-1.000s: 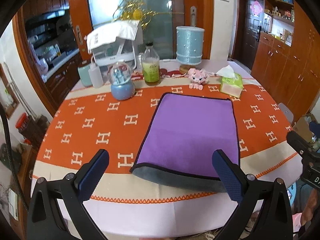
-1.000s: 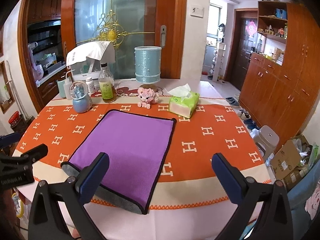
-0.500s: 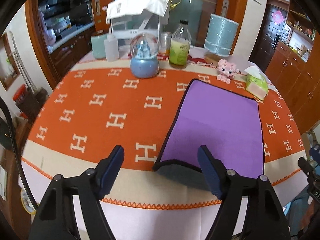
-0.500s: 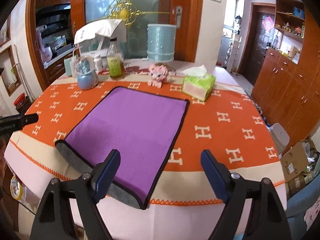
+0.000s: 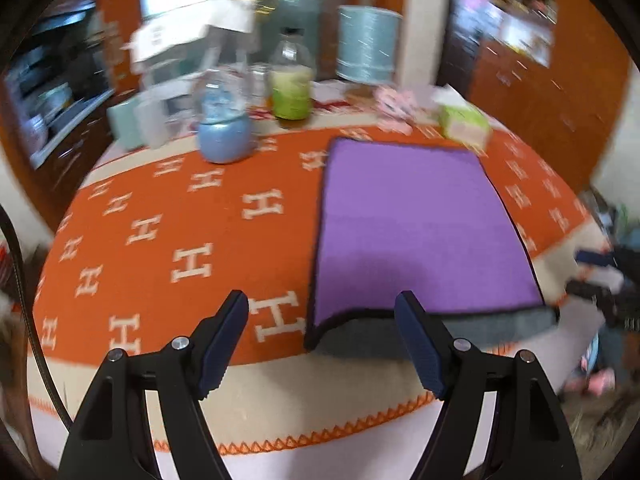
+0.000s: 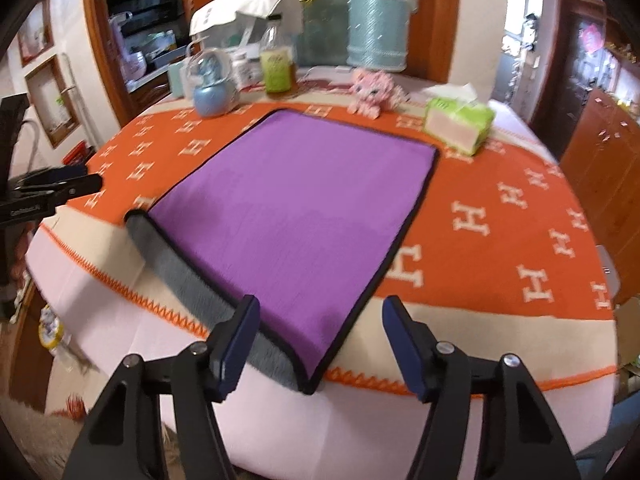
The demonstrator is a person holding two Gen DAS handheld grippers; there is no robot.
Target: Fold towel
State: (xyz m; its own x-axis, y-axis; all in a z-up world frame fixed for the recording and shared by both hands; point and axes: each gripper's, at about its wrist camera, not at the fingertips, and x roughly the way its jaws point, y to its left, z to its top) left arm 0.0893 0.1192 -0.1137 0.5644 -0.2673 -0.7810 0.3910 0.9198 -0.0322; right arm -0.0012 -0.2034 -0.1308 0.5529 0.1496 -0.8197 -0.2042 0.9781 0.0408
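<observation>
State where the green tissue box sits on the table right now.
In the right wrist view, the green tissue box sits at the far right of the table, beyond the purple towel's far right corner and right of the pink toy.

Bright, even daylight pours from the frosted glass door [image 6: 320,20] behind the table. Left wrist view smears with motion blur, worst at the far clutter and right edge. Right wrist view stays sharper. Fisheye bends both rims, with black vignette corners.
</observation>
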